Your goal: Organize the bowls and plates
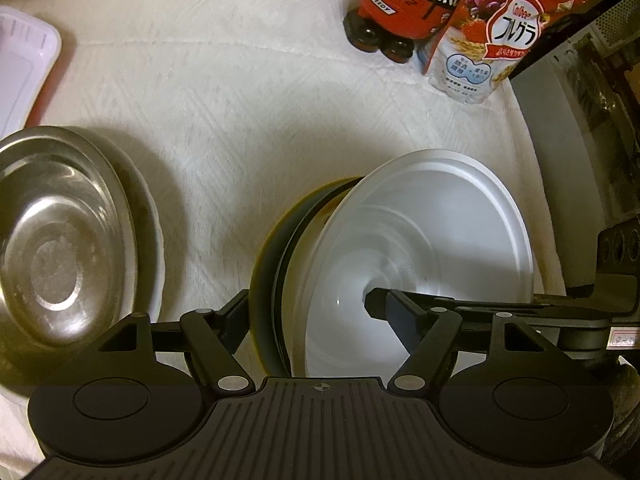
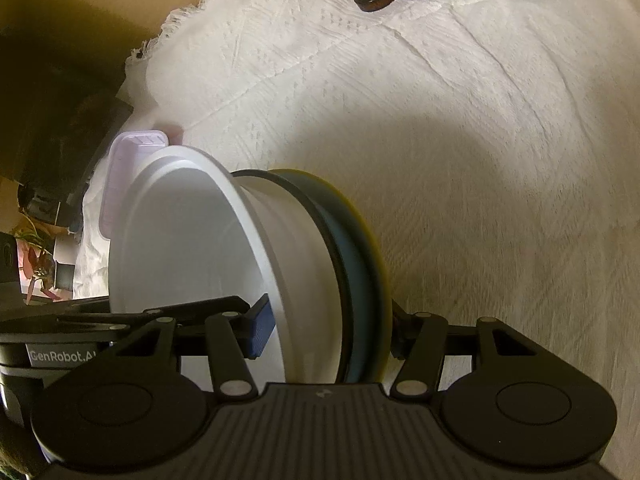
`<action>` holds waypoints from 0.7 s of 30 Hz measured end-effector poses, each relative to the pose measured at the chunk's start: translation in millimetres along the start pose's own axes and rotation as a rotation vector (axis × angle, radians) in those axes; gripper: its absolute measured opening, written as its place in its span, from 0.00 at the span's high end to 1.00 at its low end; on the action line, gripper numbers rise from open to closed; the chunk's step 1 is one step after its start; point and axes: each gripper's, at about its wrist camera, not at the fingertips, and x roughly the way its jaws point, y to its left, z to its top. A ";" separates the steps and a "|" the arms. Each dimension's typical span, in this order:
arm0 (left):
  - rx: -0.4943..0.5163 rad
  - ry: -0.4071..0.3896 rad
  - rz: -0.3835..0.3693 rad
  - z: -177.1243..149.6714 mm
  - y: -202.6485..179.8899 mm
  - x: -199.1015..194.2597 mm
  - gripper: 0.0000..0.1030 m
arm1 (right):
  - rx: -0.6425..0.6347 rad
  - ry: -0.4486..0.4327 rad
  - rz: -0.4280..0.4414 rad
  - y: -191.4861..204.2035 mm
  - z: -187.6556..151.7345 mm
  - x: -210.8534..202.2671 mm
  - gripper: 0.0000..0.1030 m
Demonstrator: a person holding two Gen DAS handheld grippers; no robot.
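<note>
A stack of dishes is held on edge above the white cloth: a white bowl (image 1: 420, 240) nested against a dark blue plate (image 1: 266, 280) with a yellow rim. My left gripper (image 1: 316, 312) is shut on this stack, one finger inside the bowl, one behind the plate. My right gripper (image 2: 332, 328) is shut on the same stack from the other side: white bowl (image 2: 192, 248), blue plate (image 2: 356, 260). A steel bowl (image 1: 56, 240) rests in a white dish (image 1: 154, 256) at the left.
A red Wako toy car (image 1: 404, 4) and a cereal bag (image 1: 492, 32) stand at the back. A lilac plastic container (image 1: 24, 68) lies at the left; it also shows in the right wrist view (image 2: 124, 168). The table edge (image 2: 152, 40) is at the left there.
</note>
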 end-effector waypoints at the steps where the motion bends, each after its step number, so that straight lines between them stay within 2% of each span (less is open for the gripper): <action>1: -0.002 0.003 0.000 0.2 -0.3 -0.5 0.26 | 0.004 0.002 0.000 0.0 -0.1 -0.3 0.45; 12: -0.013 0.013 -0.017 -0.5 3.9 -8.1 0.26 | 0.006 0.012 -0.016 6.0 -1.5 -3.2 0.45; 21: -0.016 -0.016 -0.027 2.5 12.3 -35.6 0.26 | 0.001 0.004 -0.022 27.3 0.4 -12.1 0.45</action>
